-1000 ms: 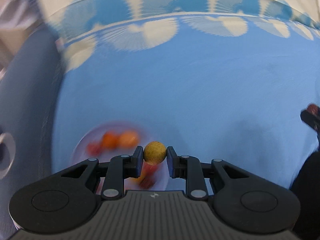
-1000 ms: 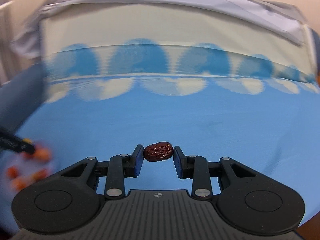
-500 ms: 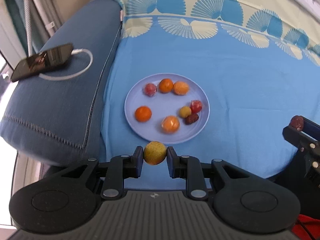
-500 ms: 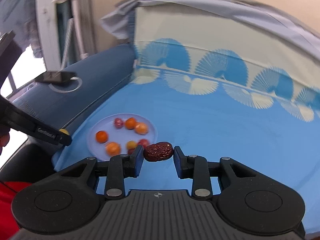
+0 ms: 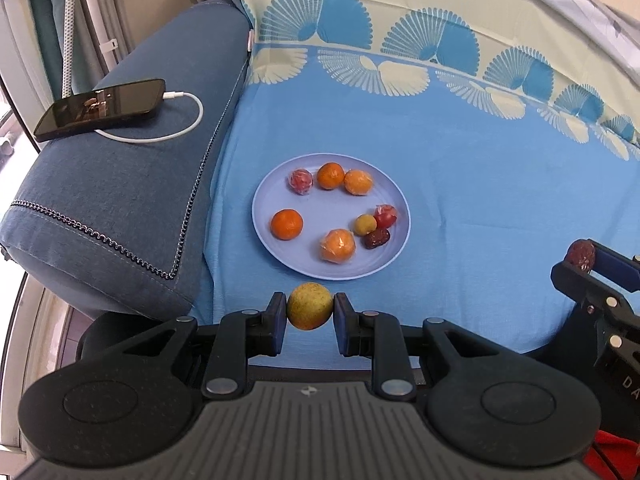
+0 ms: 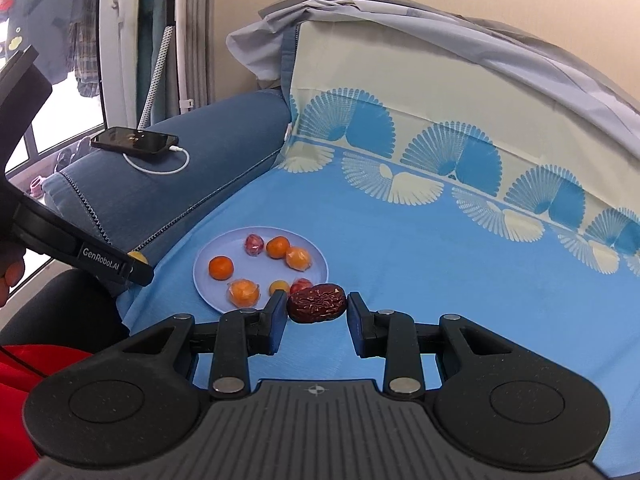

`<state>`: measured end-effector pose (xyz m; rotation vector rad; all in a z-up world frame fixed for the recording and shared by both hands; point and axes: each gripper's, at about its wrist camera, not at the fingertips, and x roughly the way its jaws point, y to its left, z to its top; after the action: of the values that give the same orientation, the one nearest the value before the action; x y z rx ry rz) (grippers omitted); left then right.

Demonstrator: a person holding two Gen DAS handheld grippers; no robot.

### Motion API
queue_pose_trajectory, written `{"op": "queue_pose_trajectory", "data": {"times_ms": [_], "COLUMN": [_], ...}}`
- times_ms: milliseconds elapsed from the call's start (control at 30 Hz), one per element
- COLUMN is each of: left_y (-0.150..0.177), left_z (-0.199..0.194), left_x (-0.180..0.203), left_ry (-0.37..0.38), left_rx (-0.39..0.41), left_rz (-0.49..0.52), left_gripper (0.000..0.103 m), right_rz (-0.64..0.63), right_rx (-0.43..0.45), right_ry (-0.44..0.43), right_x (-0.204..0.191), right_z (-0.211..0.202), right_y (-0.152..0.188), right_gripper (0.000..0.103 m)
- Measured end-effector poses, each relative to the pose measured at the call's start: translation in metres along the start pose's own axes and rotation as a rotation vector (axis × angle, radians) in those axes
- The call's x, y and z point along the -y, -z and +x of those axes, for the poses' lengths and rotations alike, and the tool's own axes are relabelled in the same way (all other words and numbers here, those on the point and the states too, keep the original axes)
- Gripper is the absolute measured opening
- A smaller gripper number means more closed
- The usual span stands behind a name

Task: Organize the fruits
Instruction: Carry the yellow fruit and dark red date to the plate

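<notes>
My left gripper [image 5: 310,312] clamps a yellow-green fruit [image 5: 309,306], held in the air just short of the plate's [image 5: 262,204] near rim. My right gripper [image 6: 316,312] pinches a wrinkled red date [image 6: 317,303]; in the right view it hides the plate's near edge and the date lying there. From the right, only a sliver of the yellow-green fruit shows past the left finger.

Plate count, left view: seven pieces. Two bare oranges [image 5: 287,224], two wrapped oranges [image 5: 338,245], two wrapped red fruits [image 5: 301,181], one small yellow fruit [image 5: 365,225], one date [image 5: 376,238] touching it. Wrap blurs what the red ones are.

Phone [image 5: 100,108] with white cable [image 5: 180,128] on the blue armrest [image 5: 120,200]. Plate sits on the blue cloth [image 5: 480,184].
</notes>
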<state>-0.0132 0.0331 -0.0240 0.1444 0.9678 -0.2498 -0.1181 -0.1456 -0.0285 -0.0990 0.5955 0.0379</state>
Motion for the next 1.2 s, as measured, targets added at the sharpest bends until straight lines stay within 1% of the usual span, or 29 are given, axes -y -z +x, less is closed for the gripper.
{"op": "queue_pose_trajectory", "data": {"times_ms": [233,900,1033,1200], "left_y": [0.0,-0.008,-0.012,-0.021], "left_z": [0.001,0.02,0.026,0.03], "left_x": [-0.002,-0.007,-0.011,-0.017], "left_ry": [0.001,0.007,0.005,-0.003], "left_rx": [0.0,-0.038,-0.044,-0.033], "left_rz": [-0.006,-0.012,-0.019,-0.024], "left_gripper": [0.027,0.027,0.027,0.027], "right_rz": [-0.008,-0.007,-0.01,-0.019], "right_rx": [-0.015,-0.074,-0.092,-0.107], "right_ry": [-0.004,-0.016,-0.019,-0.029], "right_x": [0.0,0.0,0.0,-0.002], "right_z": [0.003,0.02,0.028,0.039], "right_y": [0.0,0.0,-0.001,-0.006], "right_gripper": [0.034,0.034,0.034,0.034]}}
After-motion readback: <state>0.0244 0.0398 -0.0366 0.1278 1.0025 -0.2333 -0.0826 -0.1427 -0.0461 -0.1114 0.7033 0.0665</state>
